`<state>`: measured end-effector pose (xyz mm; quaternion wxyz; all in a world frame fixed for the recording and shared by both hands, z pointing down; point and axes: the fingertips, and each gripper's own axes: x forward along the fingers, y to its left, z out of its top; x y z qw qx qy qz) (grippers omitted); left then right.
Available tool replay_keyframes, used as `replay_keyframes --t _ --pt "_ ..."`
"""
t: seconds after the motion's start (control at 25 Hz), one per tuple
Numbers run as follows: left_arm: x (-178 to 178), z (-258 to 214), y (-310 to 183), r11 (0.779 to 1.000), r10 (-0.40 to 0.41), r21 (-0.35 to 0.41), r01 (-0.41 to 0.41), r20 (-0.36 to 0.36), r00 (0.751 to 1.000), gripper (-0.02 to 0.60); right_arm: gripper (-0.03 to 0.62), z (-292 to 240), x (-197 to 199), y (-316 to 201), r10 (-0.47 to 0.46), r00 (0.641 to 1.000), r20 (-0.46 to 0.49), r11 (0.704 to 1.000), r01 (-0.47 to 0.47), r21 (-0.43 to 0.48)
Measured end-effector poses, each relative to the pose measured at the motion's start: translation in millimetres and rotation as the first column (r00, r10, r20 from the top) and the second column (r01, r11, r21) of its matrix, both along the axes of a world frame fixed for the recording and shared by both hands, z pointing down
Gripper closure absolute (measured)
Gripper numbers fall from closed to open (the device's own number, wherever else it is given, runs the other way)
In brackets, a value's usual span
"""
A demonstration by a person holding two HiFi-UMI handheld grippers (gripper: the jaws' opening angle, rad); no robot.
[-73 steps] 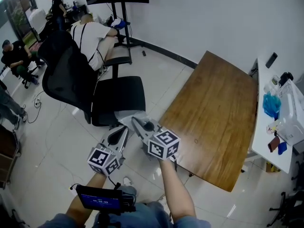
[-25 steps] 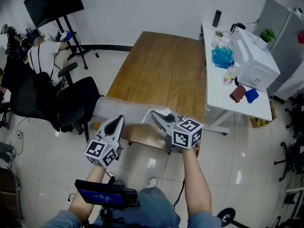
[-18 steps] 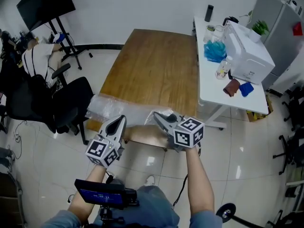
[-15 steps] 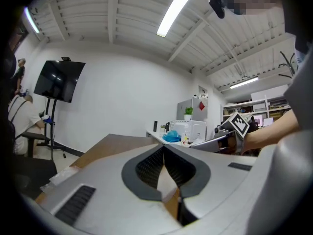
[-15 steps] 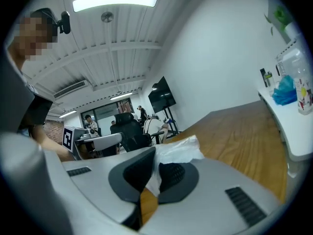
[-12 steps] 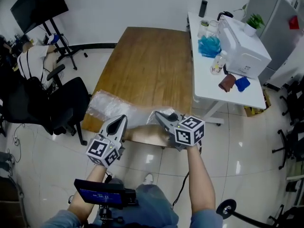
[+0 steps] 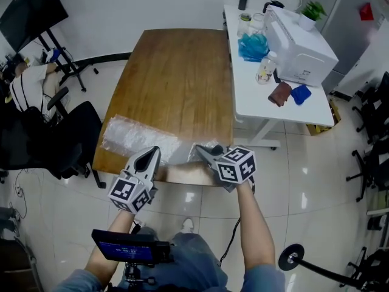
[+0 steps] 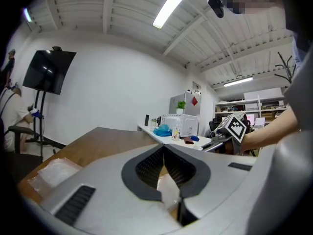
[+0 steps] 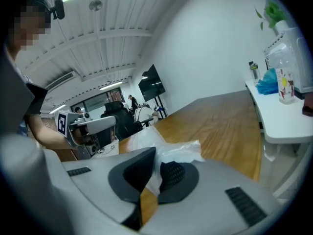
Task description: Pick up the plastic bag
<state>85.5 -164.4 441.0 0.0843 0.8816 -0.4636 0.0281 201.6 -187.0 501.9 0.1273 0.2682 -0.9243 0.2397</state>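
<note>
Right gripper closed on plastic bag; left gripper clamps it too, at wooden table edge.

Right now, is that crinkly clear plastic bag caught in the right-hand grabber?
Yes, the right gripper is closed on the clear plastic bag, film bunching above its pads.

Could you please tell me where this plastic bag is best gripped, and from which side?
The plastic bag lies flat and limp on the wooden table, so pinch its crumpled near edge, coming from the table's near end; the right gripper is shut on that edge.
</note>
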Motion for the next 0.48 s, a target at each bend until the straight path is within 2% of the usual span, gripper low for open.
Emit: replay_keyframes --t 0.2,0.28,0.32,0.36,0.48 --pt "16.3 6.4 -5.7 1.0 0.028 -0.013 -0.028 0.012 1.0 0.575 0.589 23.8 18.3 -3.2 0.027 0.997 -0.076 0.999 -0.03 -0.041" --pt "20.5 7.7 -7.7 0.999 0.036 -0.016 -0.035 0.017 0.999 0.575 0.589 32.3 24.7 -5.0 0.054 0.992 -0.111 0.998 -0.058 -0.032" --pt "22.0 8.2 -8.7 0.999 0.039 -0.018 -0.038 0.02 0.999 0.575 0.563 36.0 27.6 -6.0 0.072 0.99 -0.125 0.997 -0.076 -0.026" --pt "23.2 8.5 -9.6 0.999 0.041 -0.018 -0.041 0.021 0.999 0.575 0.563 39.3 30.3 -6.9 0.091 0.987 -0.134 0.995 -0.094 -0.02" --pt "27.4 8.5 -12.2 0.999 0.048 -0.02 -0.048 0.02 0.999 0.575 0.562 45.3 37.9 -9.8 0.145 0.979 -0.141 0.989 -0.148 -0.009"
